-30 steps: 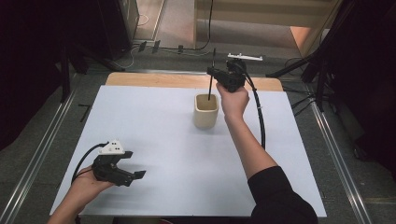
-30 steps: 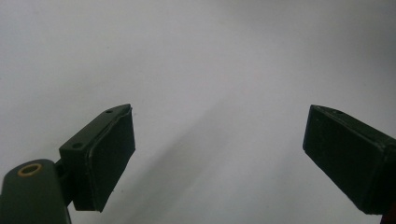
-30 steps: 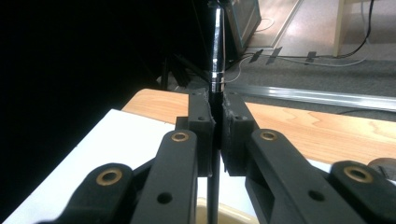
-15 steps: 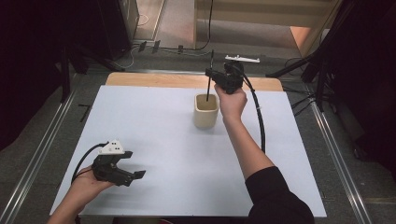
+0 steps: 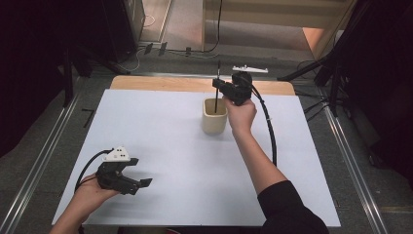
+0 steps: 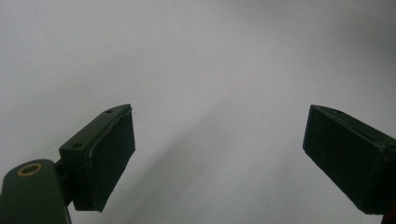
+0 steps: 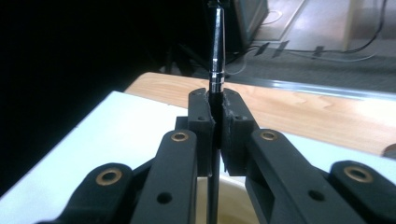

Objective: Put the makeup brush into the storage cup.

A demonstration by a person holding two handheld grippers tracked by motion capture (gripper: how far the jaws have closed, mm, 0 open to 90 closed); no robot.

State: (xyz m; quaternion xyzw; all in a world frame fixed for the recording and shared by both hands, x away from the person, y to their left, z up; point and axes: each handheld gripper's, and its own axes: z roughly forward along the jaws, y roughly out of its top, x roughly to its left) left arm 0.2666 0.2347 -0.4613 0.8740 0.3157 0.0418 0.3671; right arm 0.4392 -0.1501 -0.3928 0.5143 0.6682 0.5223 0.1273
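High view: right gripper (image 5: 218,86) is raised over the beige cup (image 5: 214,117), jaws pinched on a thin dark rod (image 5: 216,100), possibly a pen or brush; I cannot tell which. The rod stands close to upright. Its upper end pokes above the fingers and its lower end runs down from them into the cup's mouth. The cup sits directly below the fingers, on the white table sheet (image 5: 195,165). Left gripper (image 5: 141,183) rests low at the near left, well apart from the cup, so the right hand is clearly the nearer one.

Left gripper view: the two black pads (image 6: 109,154) stand wide apart with nothing between them, bare white sheet ahead.

Right gripper view: the fingers (image 7: 201,123) are closed narrow on the rod (image 7: 216,56), which rises straight up past them, with a shiny metal band just above the grip. Below the fingers the rod continues down toward the cup rim (image 7: 243,184), which lies right beneath.

Judgement: the coming move turns on the rod's long axis being vertical and in line with the cup opening, so travel goes straight along that axis, up or down.
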